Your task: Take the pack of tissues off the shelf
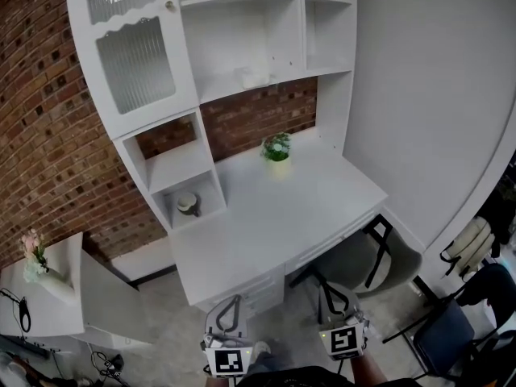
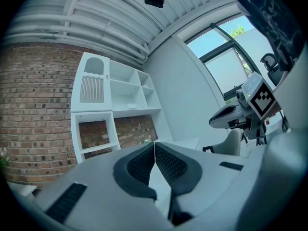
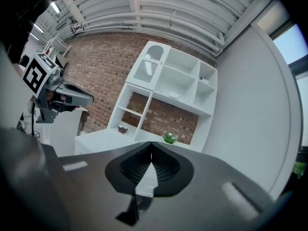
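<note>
Two grippers (image 2: 154, 144) (image 3: 151, 143), one pack of tissues (image 1: 254, 77), one potted plant (image 1: 276, 148), one desk (image 1: 266, 224).

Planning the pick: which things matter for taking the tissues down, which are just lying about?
Job: white pack of tissues, white middle shelf, left gripper, right gripper.
Lying about: small green potted plant, grey chair, pink flowers.

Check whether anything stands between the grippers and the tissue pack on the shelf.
Nothing visible does. The tissue pack lies in an open compartment, no door before it. The potted plant stands on the desk below, likely under the reach. Left gripper and right gripper, both shut and empty, hang short of the desk.
</note>
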### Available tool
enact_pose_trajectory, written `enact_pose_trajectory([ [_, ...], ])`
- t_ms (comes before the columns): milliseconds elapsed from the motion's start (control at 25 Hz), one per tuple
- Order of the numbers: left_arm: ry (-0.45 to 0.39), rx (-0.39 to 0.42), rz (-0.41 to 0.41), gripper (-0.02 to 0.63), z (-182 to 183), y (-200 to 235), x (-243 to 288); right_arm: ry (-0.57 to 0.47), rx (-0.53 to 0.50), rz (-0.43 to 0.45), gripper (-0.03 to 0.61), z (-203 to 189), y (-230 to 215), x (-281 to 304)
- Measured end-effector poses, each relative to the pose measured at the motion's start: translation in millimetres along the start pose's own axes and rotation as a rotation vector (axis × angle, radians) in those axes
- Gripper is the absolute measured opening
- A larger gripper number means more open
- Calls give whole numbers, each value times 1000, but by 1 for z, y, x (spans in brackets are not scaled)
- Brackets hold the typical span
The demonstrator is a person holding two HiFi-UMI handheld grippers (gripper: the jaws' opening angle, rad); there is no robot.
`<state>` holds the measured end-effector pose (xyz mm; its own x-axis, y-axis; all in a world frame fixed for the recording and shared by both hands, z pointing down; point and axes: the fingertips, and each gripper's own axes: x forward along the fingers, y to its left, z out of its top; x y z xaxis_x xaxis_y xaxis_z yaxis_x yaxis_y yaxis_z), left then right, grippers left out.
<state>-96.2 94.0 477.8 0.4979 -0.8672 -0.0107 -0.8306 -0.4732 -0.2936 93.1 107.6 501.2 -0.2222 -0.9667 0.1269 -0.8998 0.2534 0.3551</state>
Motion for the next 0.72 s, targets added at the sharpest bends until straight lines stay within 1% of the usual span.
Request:
enact_pose_trajectory([
  [240, -12, 3, -30, 12, -8, 21, 33, 24, -11, -23, 5, -2, -3, 31],
  [320, -13, 5, -43, 11, -11, 27, 43, 37, -2, -37, 5, -2, -5, 41],
  [440, -14, -13, -61, 11, -15, 38, 61, 44, 15, -64, 5, -2, -10, 58],
  [600, -7, 3, -88, 12, -21, 54, 82, 55, 12, -80, 5, 0, -13, 82],
  [720, -11, -3, -95, 11, -26, 67, 96, 57, 20, -91, 5, 2, -13, 98],
])
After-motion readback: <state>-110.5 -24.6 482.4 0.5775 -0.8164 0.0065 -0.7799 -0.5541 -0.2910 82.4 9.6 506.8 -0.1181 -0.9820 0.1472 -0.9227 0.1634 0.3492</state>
